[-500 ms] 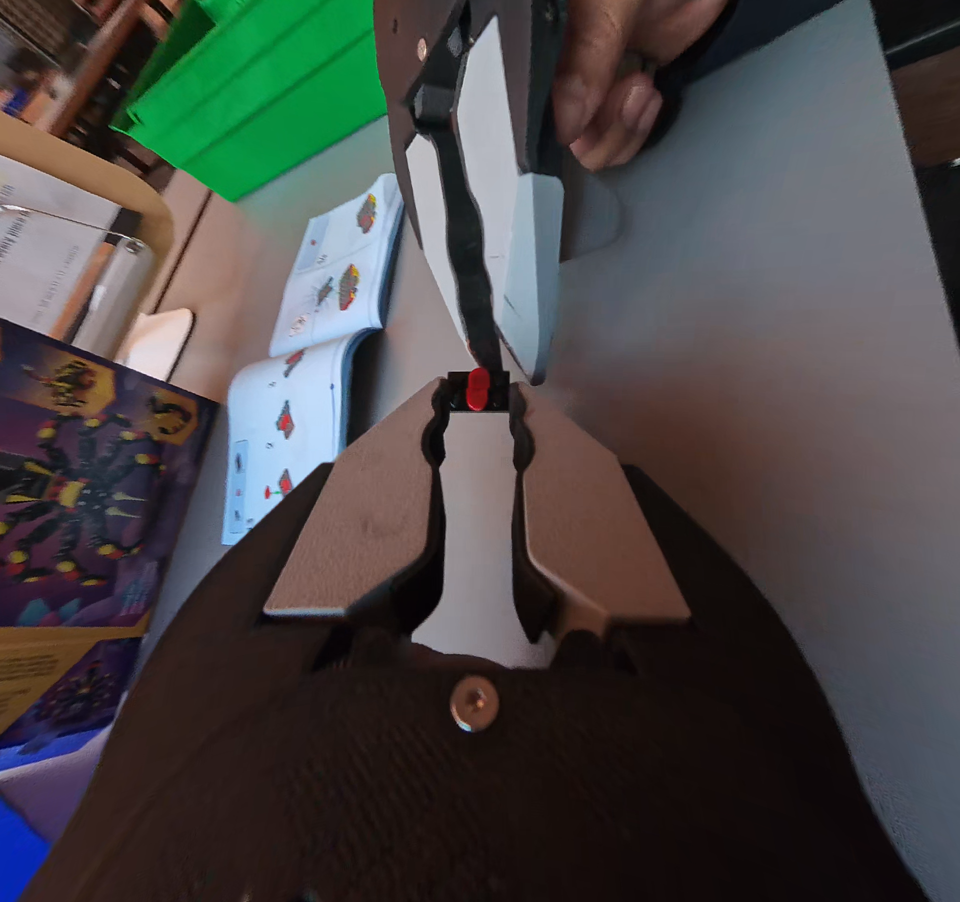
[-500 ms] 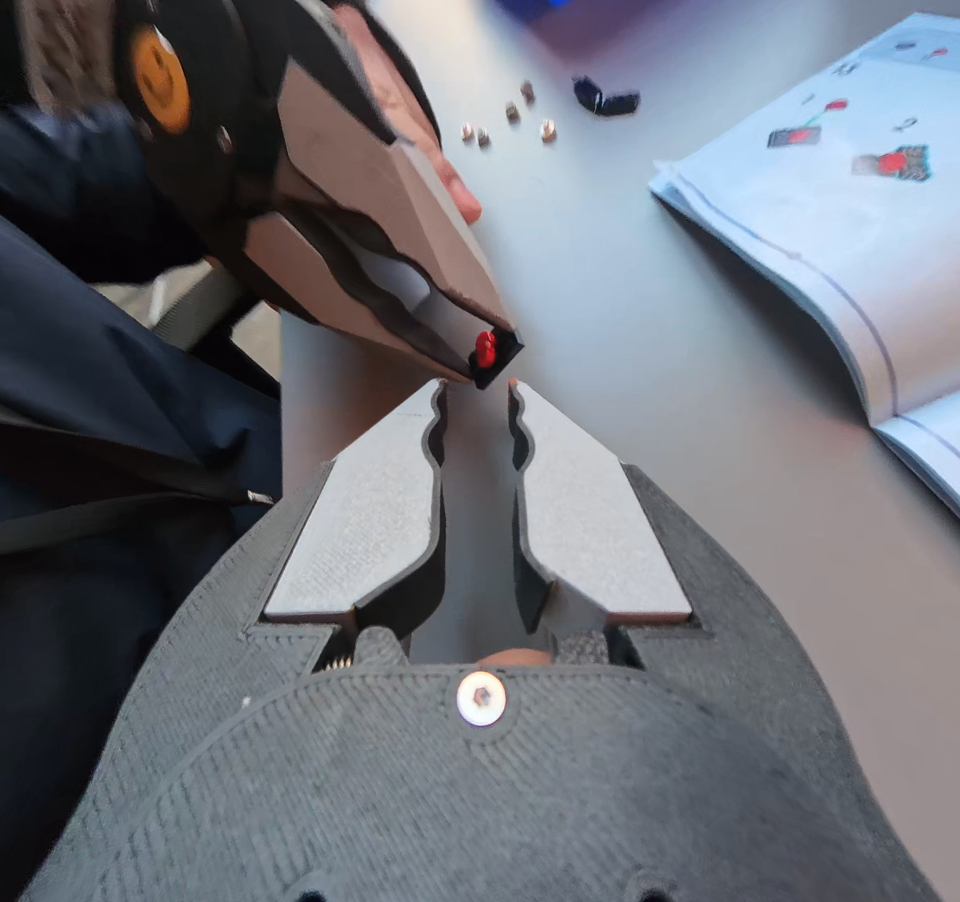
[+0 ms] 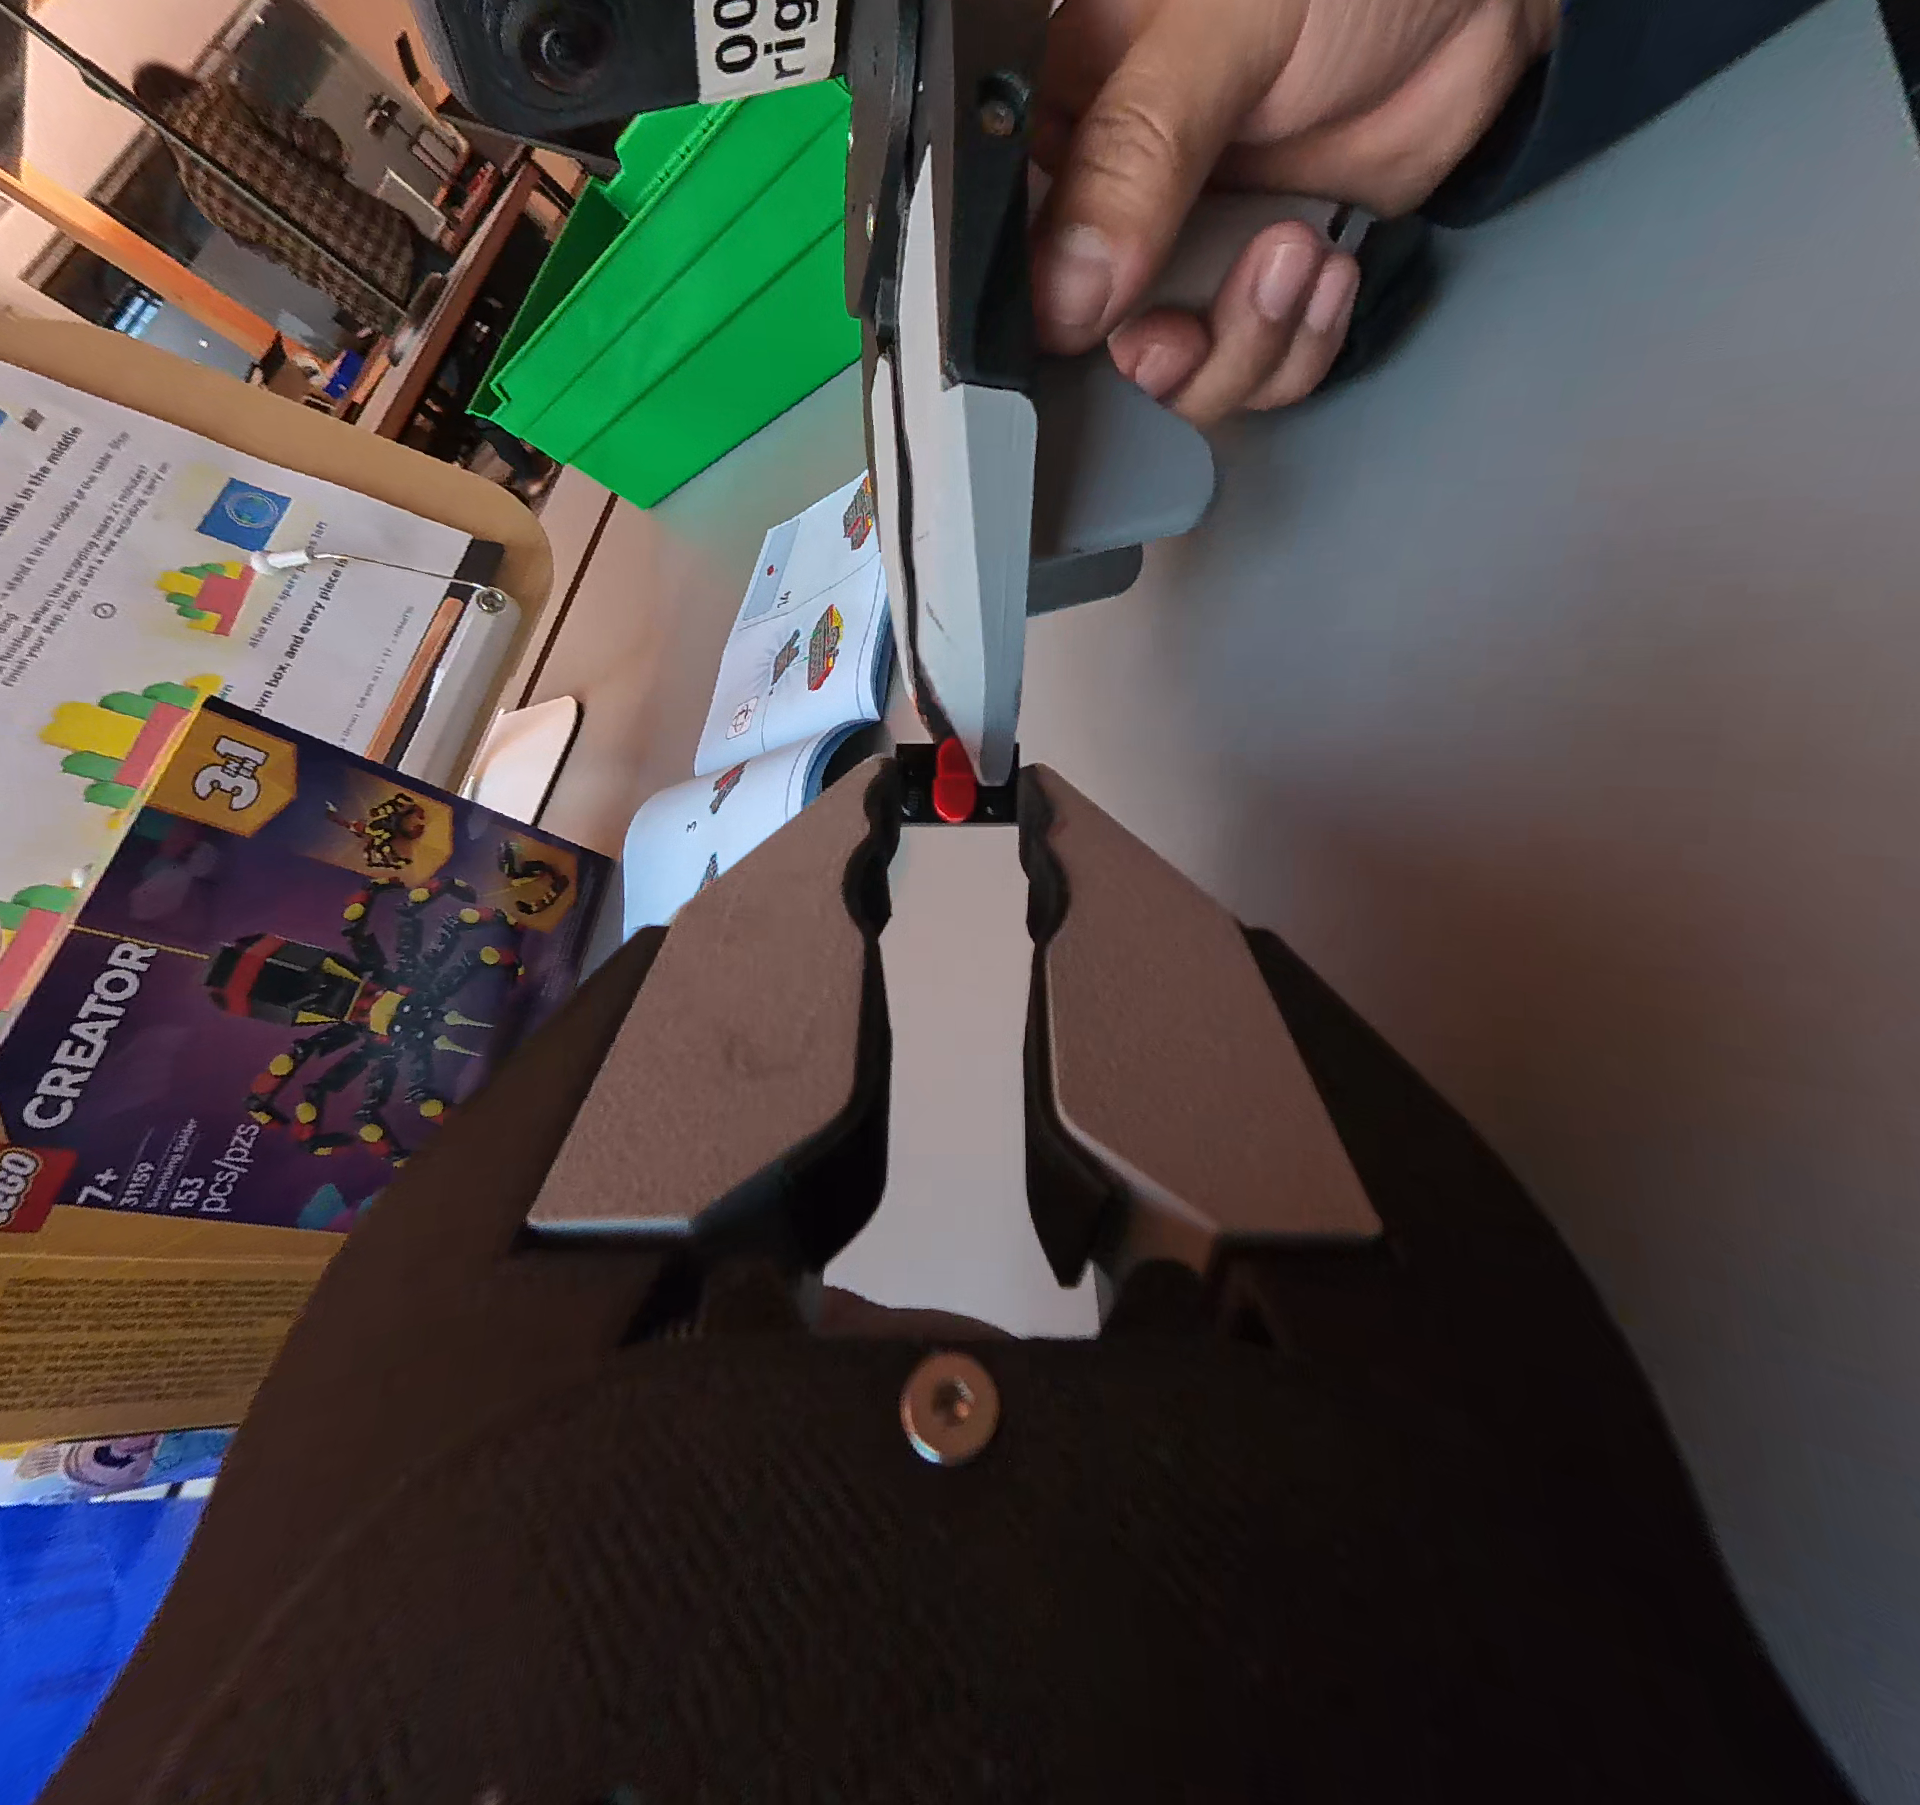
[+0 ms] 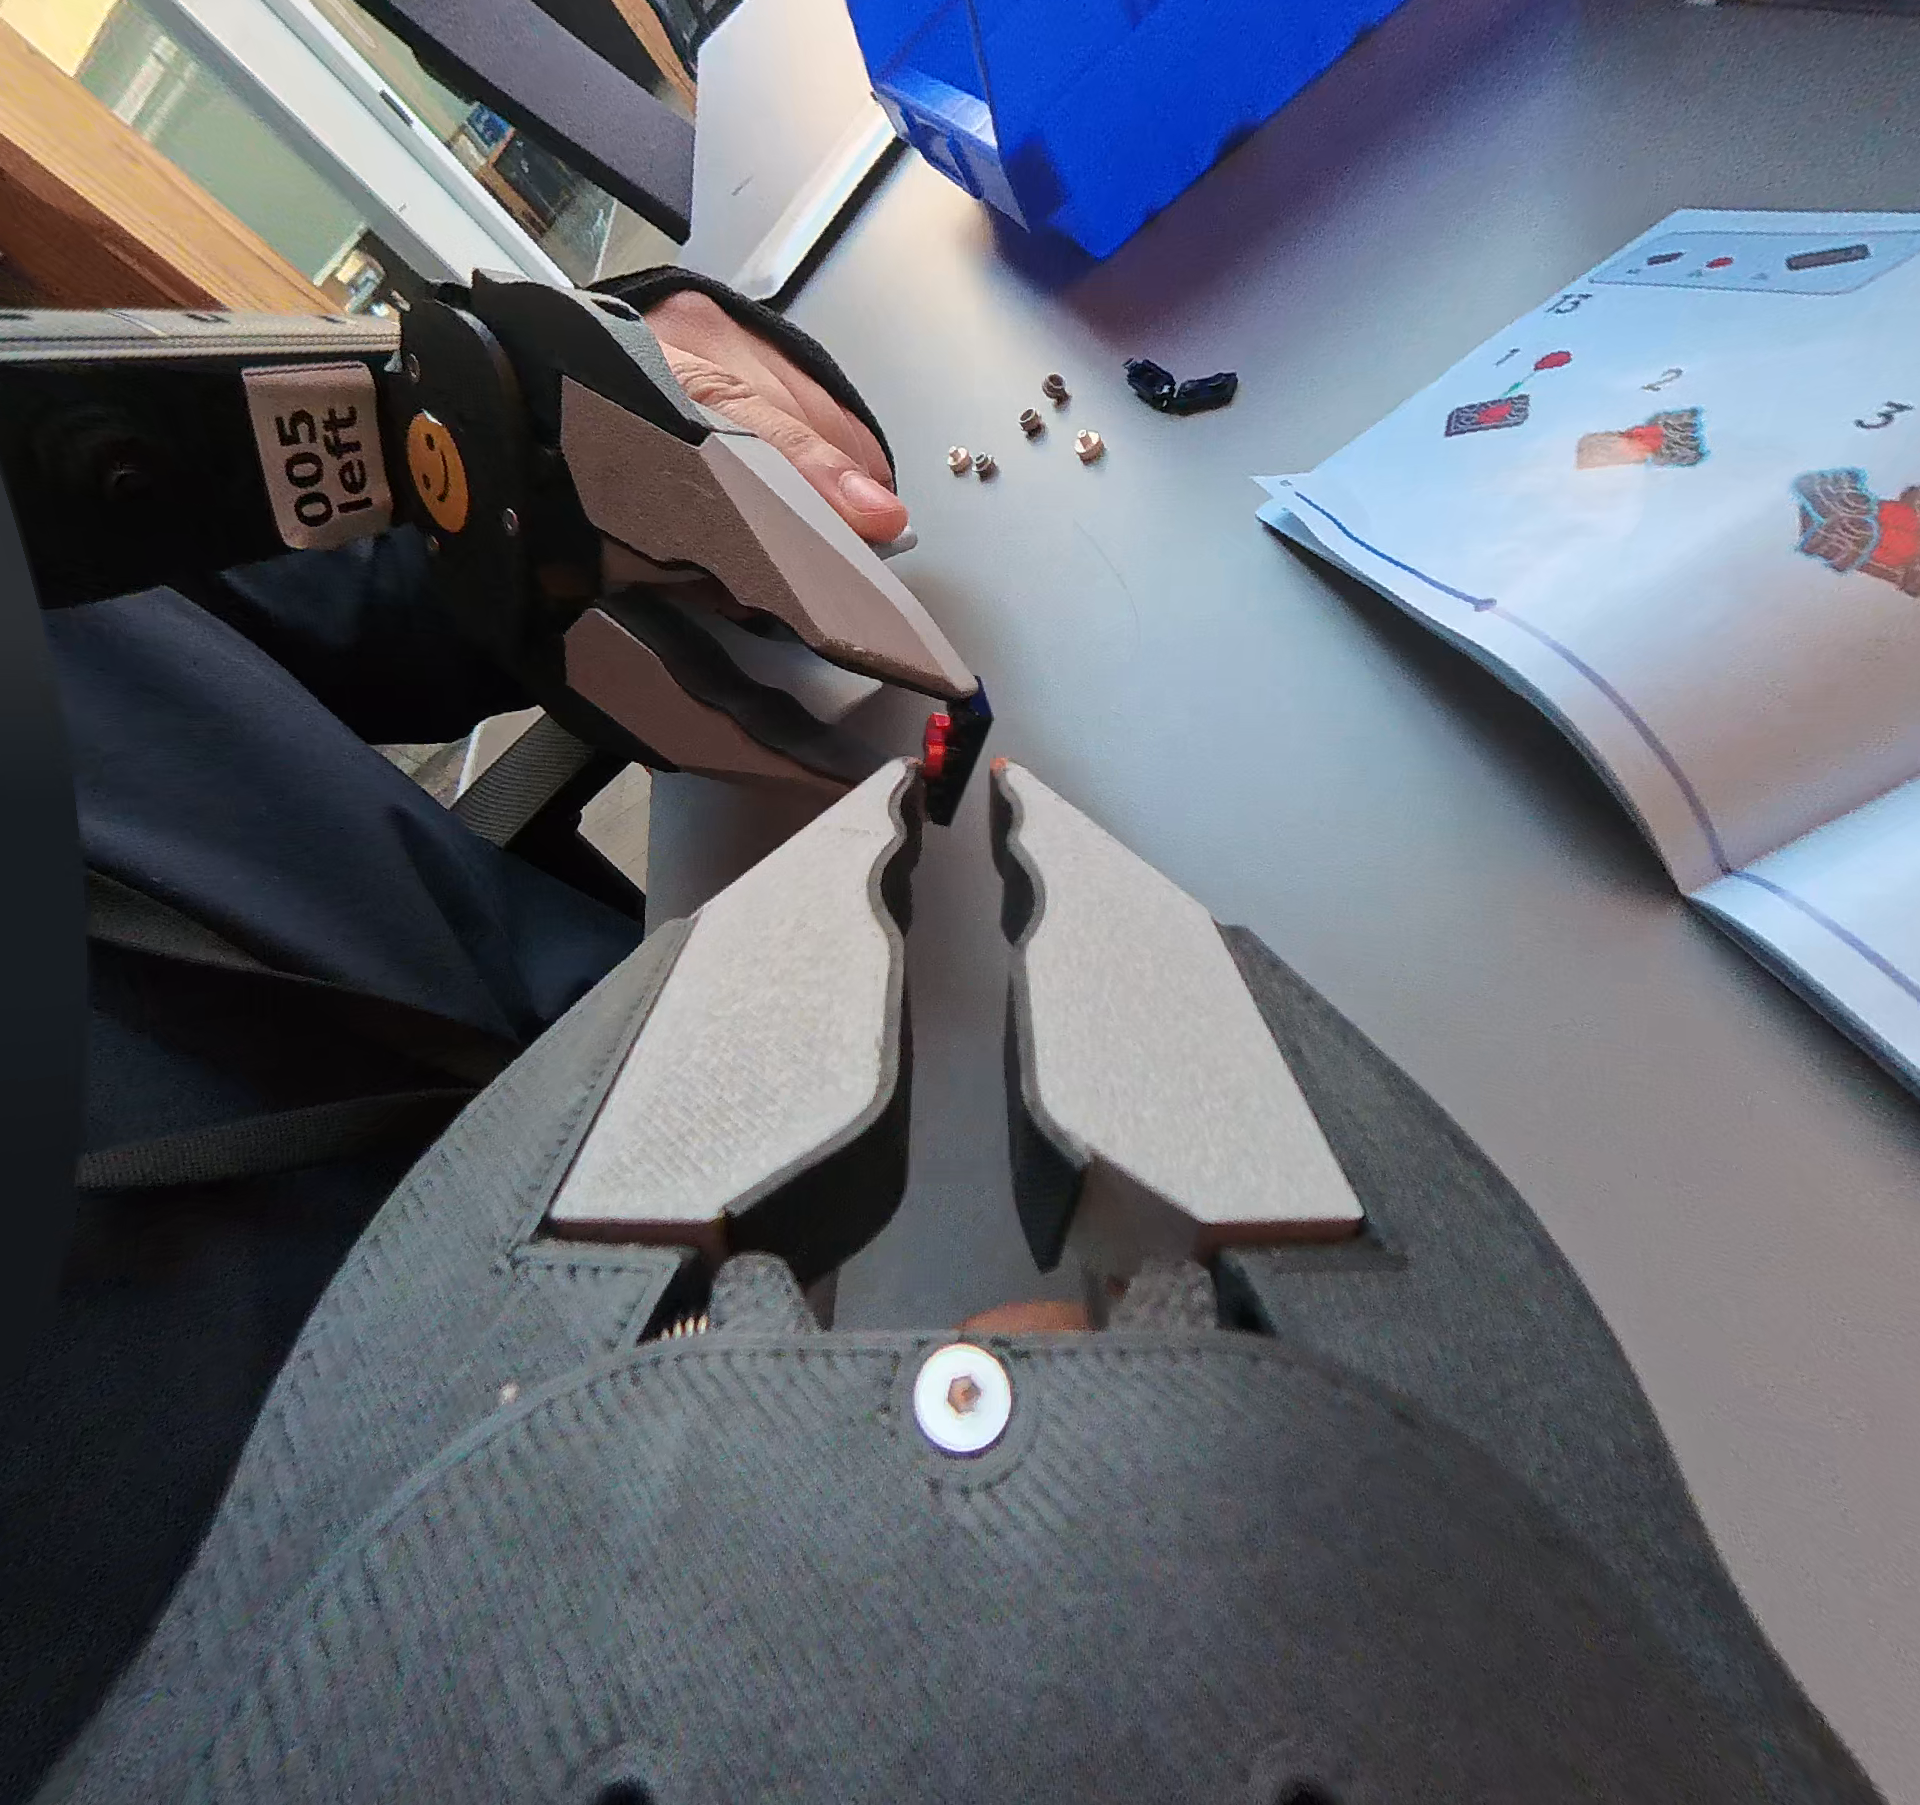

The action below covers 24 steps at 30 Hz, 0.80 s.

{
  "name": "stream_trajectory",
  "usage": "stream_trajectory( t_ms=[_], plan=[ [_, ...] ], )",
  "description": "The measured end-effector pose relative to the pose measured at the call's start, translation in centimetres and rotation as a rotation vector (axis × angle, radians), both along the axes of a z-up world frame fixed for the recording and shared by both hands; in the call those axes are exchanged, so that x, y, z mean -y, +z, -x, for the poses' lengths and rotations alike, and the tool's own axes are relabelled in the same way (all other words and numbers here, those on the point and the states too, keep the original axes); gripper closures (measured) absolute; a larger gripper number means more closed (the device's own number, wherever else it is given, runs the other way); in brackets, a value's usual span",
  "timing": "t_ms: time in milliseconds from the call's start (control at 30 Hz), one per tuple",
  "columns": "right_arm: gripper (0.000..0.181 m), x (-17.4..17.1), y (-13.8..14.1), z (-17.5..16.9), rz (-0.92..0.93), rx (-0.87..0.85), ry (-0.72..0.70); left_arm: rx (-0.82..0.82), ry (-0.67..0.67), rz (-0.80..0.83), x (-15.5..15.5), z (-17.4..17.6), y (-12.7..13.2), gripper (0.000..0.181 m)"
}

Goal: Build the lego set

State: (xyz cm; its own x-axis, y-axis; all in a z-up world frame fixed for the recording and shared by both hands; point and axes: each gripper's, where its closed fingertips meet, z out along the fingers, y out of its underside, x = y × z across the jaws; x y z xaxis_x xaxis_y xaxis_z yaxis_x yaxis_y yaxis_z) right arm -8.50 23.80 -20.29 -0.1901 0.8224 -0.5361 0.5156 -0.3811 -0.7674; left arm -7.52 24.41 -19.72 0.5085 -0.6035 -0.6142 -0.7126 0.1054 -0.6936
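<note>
My left gripper (image 3: pixel 956 781) is shut on a small black plate (image 3: pixel 997 805) with a red round stud (image 3: pixel 948 787) on its face, and holds it above the grey table (image 3: pixel 1558 820). In the right wrist view the left gripper (image 4: pixel 940 732) comes in from the left with the plate (image 4: pixel 961 779) edge-on and the stud (image 4: pixel 937 742) pointing left. My right gripper (image 4: pixel 953 766) stands narrowly open with a finger on each side of the plate. I cannot tell whether they touch it. In the left wrist view the right gripper (image 3: pixel 961 747) comes down from above onto the stud.
An open instruction booklet (image 4: pixel 1662 560) lies to the right. Several small tan studs (image 4: pixel 1029 425) and a black piece (image 4: pixel 1179 389) lie beyond it, before a blue bin (image 4: pixel 1143 41). Green bins (image 3: pixel 707 301), the set's box (image 3: pixel 291 1007) and a clipboard (image 3: pixel 260 560) stand on the left. The tips of both grippers are at nearly the same place.
The right gripper's jaws have narrowed and moved forward, so they now straddle the plate held by the left gripper. The left gripper keeps its hold.
</note>
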Motion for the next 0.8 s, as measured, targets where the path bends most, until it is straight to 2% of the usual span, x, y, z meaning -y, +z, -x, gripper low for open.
stream_trajectory(
  t_ms=[300, 800],
  plan=[
    [0.175, 0.19, 0.61, 0.21, 0.056, -0.036, 0.009, -0.015, 0.004, -0.027, 0.03, 0.01, 0.22, 0.161],
    [0.178, -0.32, 1.06, 1.0, -0.014, -0.055, -0.052, -0.011, 0.062, -0.065, -0.57, 0.7, 0.84, 0.161]
  ],
)
